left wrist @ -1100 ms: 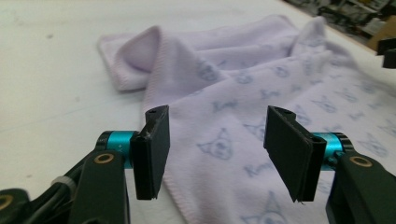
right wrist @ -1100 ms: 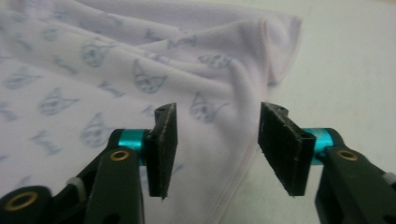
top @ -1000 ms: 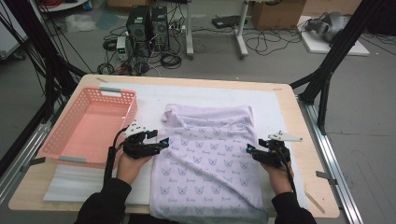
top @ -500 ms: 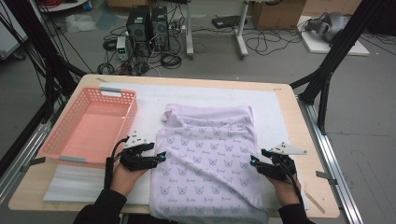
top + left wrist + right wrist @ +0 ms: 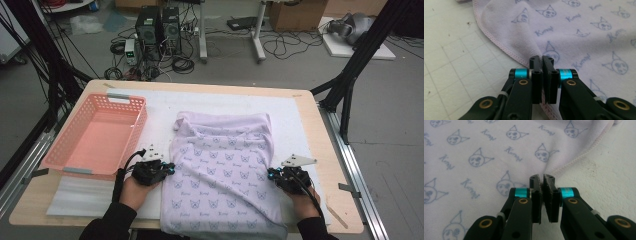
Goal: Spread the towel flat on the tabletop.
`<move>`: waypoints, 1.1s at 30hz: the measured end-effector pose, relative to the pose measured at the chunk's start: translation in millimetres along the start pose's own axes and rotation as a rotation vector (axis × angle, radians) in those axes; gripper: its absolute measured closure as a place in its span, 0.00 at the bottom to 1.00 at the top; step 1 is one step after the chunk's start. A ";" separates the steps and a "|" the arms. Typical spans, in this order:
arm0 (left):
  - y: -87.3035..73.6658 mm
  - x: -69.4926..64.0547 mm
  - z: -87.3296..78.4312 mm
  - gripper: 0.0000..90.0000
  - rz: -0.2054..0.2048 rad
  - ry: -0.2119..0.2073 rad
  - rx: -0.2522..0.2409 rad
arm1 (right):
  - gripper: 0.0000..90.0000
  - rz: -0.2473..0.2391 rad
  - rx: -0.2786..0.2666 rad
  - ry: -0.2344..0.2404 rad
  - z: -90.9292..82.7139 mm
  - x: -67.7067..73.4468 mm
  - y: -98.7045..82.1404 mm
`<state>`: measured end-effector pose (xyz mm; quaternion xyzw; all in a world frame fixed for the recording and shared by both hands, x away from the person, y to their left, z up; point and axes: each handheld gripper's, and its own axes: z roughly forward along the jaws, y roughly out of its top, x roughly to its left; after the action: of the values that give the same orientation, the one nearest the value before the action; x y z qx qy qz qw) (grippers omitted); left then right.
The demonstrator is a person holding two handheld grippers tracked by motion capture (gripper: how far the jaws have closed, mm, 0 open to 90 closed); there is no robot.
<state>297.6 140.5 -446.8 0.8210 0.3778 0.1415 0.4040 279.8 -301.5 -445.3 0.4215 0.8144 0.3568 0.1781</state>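
Note:
A pale lilac towel (image 5: 222, 165) printed with blue cat faces lies across the white mat in the middle of the table, its near end hanging over the front edge. My left gripper (image 5: 167, 169) sits at the towel's left side edge. In the left gripper view its jaws are shut on the stitched hem (image 5: 542, 58). My right gripper (image 5: 272, 174) sits at the towel's right side edge, jaws shut on the towel's edge (image 5: 542, 177). The towel (image 5: 579, 30) rises in a small fold in front of each pinch, and the same fold shows on the towel (image 5: 486, 150) in the right gripper view.
An empty pink plastic basket (image 5: 60, 159) stands on the table's left side, right beside my left hand. A white foam mat (image 5: 160, 102) covers most of the wooden table (image 5: 325, 130). A thin pale strip (image 5: 336, 216) lies near the front right corner.
Both grippers have moved toward the table's near edge along the towel's two sides. The towel's far end has stayed where it was.

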 end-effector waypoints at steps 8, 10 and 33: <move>5.4 19.3 -2.5 0.97 -0.060 0.087 -0.038 | 0.95 -0.032 -0.035 -0.052 11.8 1.1 9.8; 6.4 23.9 -2.3 0.97 -0.070 0.118 -0.045 | 0.96 -0.041 -0.044 -0.071 16.5 0.2 13.0; 6.1 27.0 7.9 0.63 -0.151 0.081 -0.109 | 0.82 -0.009 -0.088 -0.312 40.5 -26.3 38.9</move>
<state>323.2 153.5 -449.1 0.7605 0.4467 0.1641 0.4418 340.8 -290.3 -444.7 0.4602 0.7623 0.3214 0.3221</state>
